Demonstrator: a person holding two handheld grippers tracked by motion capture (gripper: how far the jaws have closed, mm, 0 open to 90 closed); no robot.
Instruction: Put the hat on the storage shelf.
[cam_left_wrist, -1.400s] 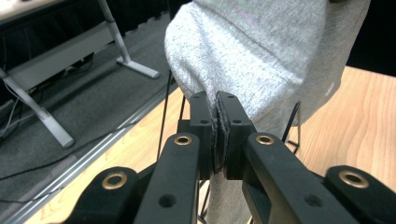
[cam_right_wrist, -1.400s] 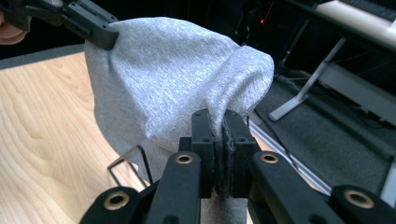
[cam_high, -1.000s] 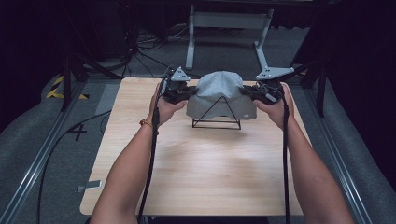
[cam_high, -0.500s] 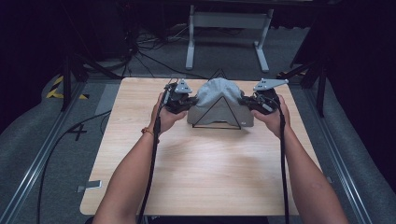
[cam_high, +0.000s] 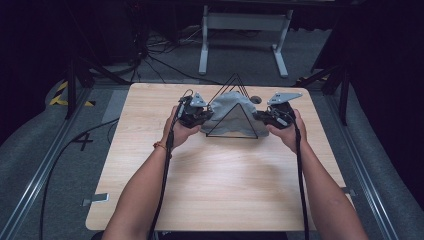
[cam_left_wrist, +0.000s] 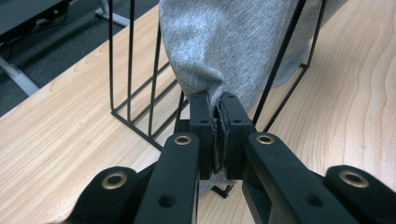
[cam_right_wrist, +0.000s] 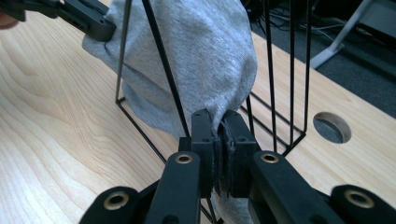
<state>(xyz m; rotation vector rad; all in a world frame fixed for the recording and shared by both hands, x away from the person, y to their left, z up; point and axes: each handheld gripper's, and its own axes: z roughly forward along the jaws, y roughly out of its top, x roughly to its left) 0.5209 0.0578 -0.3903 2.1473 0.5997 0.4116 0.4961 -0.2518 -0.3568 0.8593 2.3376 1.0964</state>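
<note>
Clearly both tongs closed tight on grey cloth (cam_high: 227, 107): left tongs (cam_left_wrist: 214, 135) pinching a bunched corner between the pads, right tongs (cam_right_wrist: 219, 149) clamped the same way on the opposite corner, no gap at either. Cloth stretched between the two tongs, draped through and over black wire rack (cam_high: 234, 107) sitting on tabletop (cam_high: 215, 175), directly ahead of both tongs. Wires crossing just in front of each pinch, fabric threaded between them. Main risk: snagging on a wire if pulled sideways or toward the person, likely dragging or tipping the light rack instead of freeing the cloth. Also uneven pull from one side, likely sliding fabric out of the other pinch since only a small fold held. Round hole (cam_right_wrist: 332, 127) in tabletop beyond right tongs, possible catch for a rack foot if shoved that way. Safer guess: lifting evenly upward.
</note>
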